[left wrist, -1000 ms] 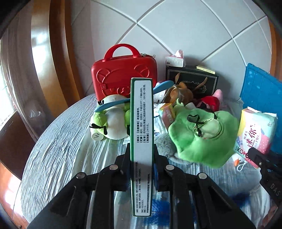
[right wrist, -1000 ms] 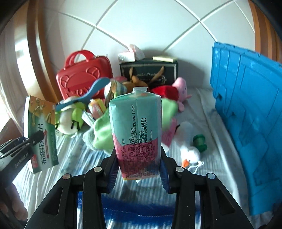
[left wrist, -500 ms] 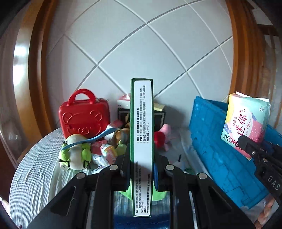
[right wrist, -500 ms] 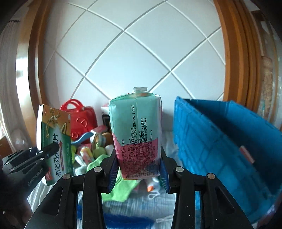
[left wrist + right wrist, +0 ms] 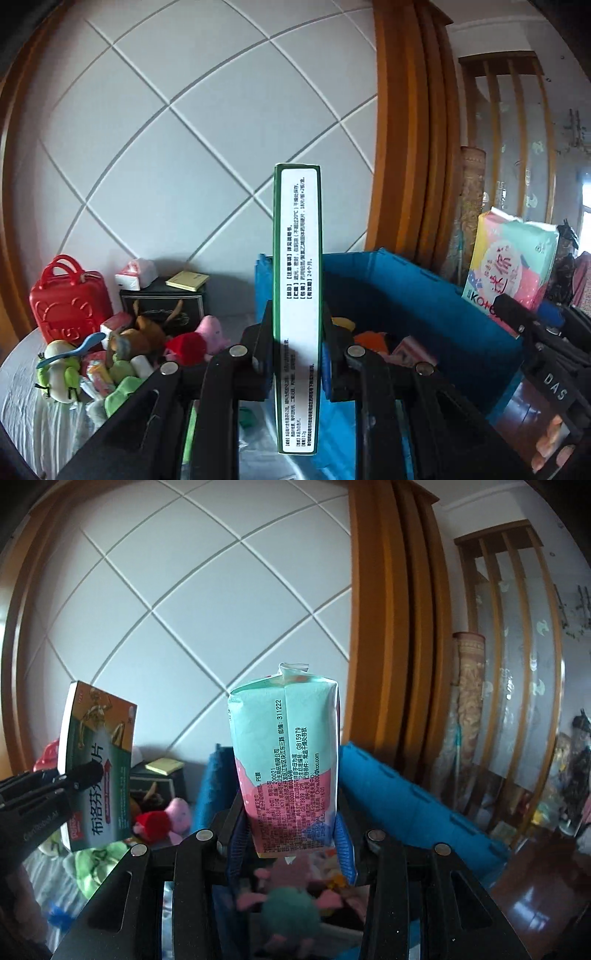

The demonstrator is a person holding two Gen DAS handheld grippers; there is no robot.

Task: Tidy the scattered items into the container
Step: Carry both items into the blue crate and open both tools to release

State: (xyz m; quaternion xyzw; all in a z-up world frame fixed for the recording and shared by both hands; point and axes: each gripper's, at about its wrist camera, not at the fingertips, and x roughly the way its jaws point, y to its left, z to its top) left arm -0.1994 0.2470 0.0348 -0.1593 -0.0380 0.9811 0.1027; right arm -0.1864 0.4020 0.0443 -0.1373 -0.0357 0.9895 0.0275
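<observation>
A: Quick pass. Your left gripper (image 5: 297,354) is clamped on the green medicine box (image 5: 297,295), narrow edge toward the camera, box upright. Agree?

B: Yes. Pads press both broad faces. The right wrist view shows its printed front (image 5: 99,771) at the left, in the black fingers (image 5: 79,775).

A: Your right gripper (image 5: 291,834) holds the pink and teal soft pack (image 5: 286,760), upright, sealed end on top.

B: Same pack shows at the right edge of the left view (image 5: 511,266).

A: Where are they relative to the container?

B: You have both up in the air at the blue crate (image 5: 406,280). The pack sits over its opening; soft toys and bits lie inside below it. Whether the box is over the opening or the near wall, I can't tell.

A: Surroundings?

B: Left of the crate, on the striped cloth (image 5: 22,402): a toy pile, red case (image 5: 70,299), dark box (image 5: 162,306) with a yellow note pad (image 5: 186,280) on top. Tiled wall behind.
</observation>
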